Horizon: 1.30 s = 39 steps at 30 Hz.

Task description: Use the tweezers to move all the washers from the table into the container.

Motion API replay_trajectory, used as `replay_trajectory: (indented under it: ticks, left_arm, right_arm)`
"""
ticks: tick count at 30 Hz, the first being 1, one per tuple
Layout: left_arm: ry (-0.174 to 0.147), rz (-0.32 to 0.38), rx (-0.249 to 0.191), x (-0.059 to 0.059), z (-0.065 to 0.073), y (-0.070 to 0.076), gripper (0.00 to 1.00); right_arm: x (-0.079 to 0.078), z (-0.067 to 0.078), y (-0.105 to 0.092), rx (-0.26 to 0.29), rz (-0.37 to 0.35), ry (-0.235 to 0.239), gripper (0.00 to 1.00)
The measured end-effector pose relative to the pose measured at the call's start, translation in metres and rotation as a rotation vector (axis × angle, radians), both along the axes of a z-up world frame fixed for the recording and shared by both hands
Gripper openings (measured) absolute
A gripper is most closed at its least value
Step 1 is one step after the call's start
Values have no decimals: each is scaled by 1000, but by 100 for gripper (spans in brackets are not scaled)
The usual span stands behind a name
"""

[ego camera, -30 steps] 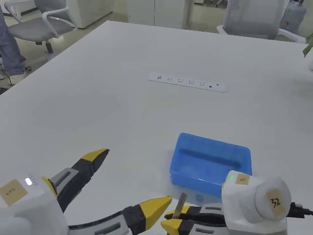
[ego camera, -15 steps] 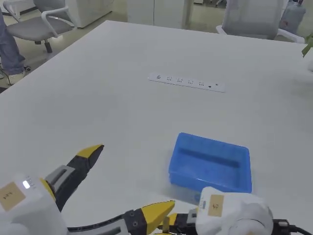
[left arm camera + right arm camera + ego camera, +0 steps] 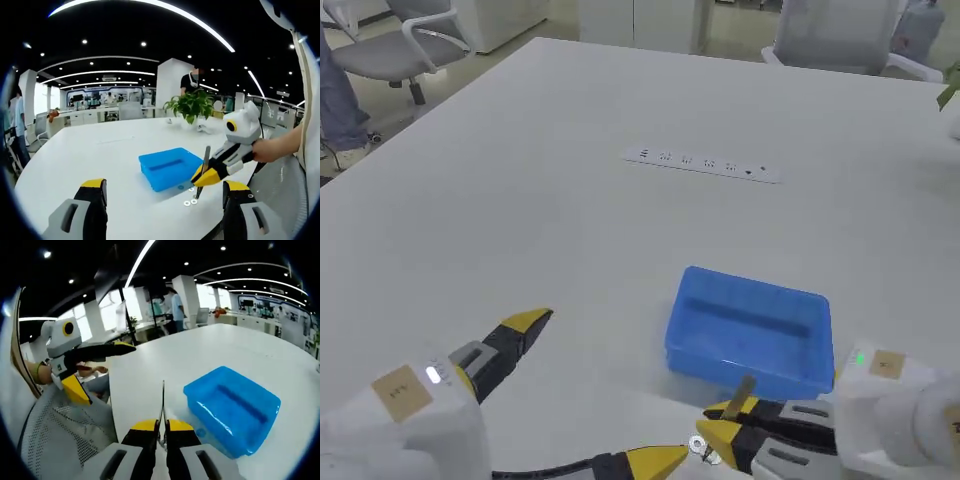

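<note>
- Head view: the right tongs (image 3: 722,432), clamped on the tweezers (image 3: 744,388), have shifted rightward since half a second ago. This bares a washer (image 3: 698,446) on the surface (image 3: 570,220) just in front of the blue container (image 3: 750,330).
- The left tongs (image 3: 590,392), apart and empty, stay left of the container.
- The container looks empty, though its floor is blurred, so the picking has probably only begun.
</note>
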<state>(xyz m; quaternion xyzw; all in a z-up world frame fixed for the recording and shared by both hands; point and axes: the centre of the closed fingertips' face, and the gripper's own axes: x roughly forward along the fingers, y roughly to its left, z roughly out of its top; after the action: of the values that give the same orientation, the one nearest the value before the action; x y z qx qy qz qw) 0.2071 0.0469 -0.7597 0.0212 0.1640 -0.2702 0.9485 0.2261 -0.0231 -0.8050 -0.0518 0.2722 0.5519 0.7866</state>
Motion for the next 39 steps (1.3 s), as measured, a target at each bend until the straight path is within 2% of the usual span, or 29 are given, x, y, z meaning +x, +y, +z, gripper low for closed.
replay_trajectory:
  ticks: [2, 4, 9, 12, 15, 17, 20, 22, 26, 30, 33, 36, 39]
  left_arm:
    - [49, -18, 38, -3, -12, -2, 99]
    - [80, -20, 47, -3, -18, -2, 99]
    - [129, -41, 34, -6, -26, -5, 99]
    - [150, -50, 46, -8, -30, -6, 99]
    - [151, -50, 41, -8, -31, -5, 99]
    - [152, -52, 37, -8, -31, -5, 99]
    - [167, -64, 40, -10, -33, -7, 99]
    - [168, -66, 48, -11, -34, -6, 99]
    - [167, -49, 29, -9, -32, -4, 97]
    - [171, -38, 23, -8, -33, -2, 96]
    - [173, -39, 28, -9, -33, -2, 95]
    - [165, -32, 31, -8, -32, -1, 94]
    - [171, -34, 22, -8, -33, -1, 93]
  right_arm:
    - [8, 10, -7, 15, -24, -4, 2]
    - [19, 21, -13, 23, -42, -17, 2]
    - [51, 42, -28, 40, -100, -69, 2]
    - [73, 48, -37, 45, -148, -82, 3]
    - [97, 42, -47, 44, -211, -74, 3]
    - [106, 35, -50, 42, -233, -56, 3]
    - [118, 15, -56, -29, -252, -50, 3]
    - [120, 6, -56, -51, -250, -42, 3]
    - [124, -10, -58, -98, -247, -30, 3]
    - [126, -20, -59, -125, -244, -29, 3]
    - [125, -23, -59, -133, -238, -30, 3]
    - [122, -20, -59, -129, -232, -45, 4]
    - [123, -17, -60, -128, -224, -64, 4]
